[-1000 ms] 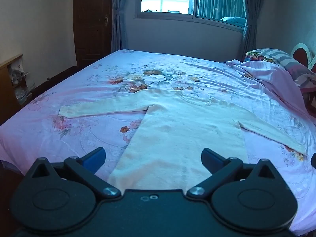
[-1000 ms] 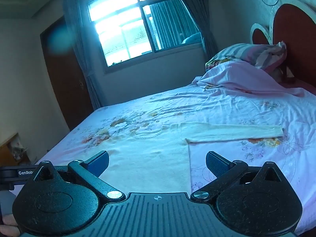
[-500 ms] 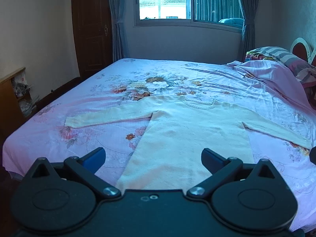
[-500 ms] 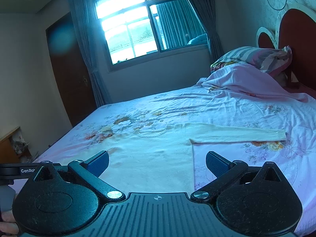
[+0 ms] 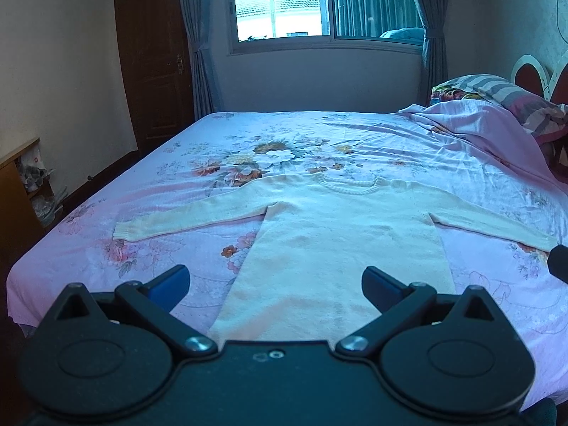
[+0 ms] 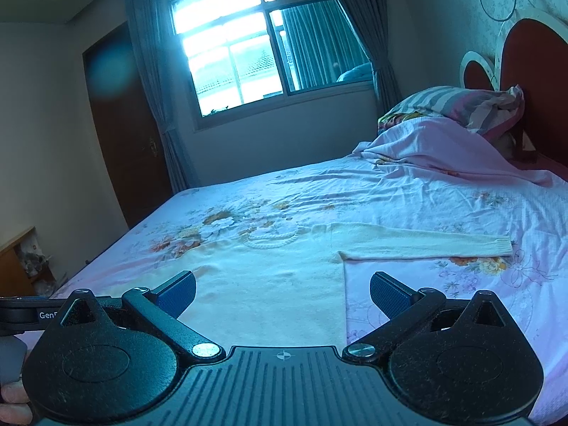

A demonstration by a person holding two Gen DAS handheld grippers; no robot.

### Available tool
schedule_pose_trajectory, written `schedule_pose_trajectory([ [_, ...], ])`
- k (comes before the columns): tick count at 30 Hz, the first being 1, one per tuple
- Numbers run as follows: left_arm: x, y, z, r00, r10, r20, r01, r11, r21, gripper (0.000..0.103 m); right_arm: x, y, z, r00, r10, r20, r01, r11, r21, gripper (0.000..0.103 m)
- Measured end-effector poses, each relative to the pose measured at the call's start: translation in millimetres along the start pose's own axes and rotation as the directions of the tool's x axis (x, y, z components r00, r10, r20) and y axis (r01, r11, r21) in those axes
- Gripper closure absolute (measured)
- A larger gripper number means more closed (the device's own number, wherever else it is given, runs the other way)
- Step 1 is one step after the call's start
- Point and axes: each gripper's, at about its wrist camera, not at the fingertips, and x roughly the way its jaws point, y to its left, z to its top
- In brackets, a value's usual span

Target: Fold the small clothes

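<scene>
A cream long-sleeved sweater (image 5: 340, 234) lies flat on the floral bed sheet (image 5: 291, 142), collar away from me, both sleeves spread out to the sides. It also shows in the right wrist view (image 6: 277, 284), with its right sleeve (image 6: 426, 246) stretched toward the headboard. My left gripper (image 5: 275, 282) is open and empty, above the sweater's hem. My right gripper (image 6: 282, 293) is open and empty, above the sweater's lower right side. Part of the left gripper's body (image 6: 21, 314) shows at the left edge of the right wrist view.
A bunched pink blanket (image 5: 490, 135) and a striped pillow (image 5: 504, 92) lie at the head of the bed by the red headboard (image 6: 532, 81). A wooden shelf (image 5: 17, 191) stands left of the bed. A door (image 5: 152, 64) and a curtained window (image 5: 319, 3) are behind.
Both grippers have drawn back and tilted up, so the sweater sits farther off and more of the room shows. The sweater has not moved. Both grippers stay open.
</scene>
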Motion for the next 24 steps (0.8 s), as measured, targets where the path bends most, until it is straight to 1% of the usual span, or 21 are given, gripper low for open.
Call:
schedule_pose_trajectory([
  [8,-0.2,-4.8,-2.0,1.0,-0.008,-0.006,0.008,1.0,0.028,0.002,-0.5,2.3,0.9,1.0,-0.001,-0.004,0.001,1.0,-0.017,0.0],
  [24,3.0,-5.5,-4.2,1.0,-0.008,-0.017,0.009,0.999,0.037,0.002,3.2,0.6,1.9,1.0,-0.002,-0.018,0.002,1.0,-0.013,0.0],
])
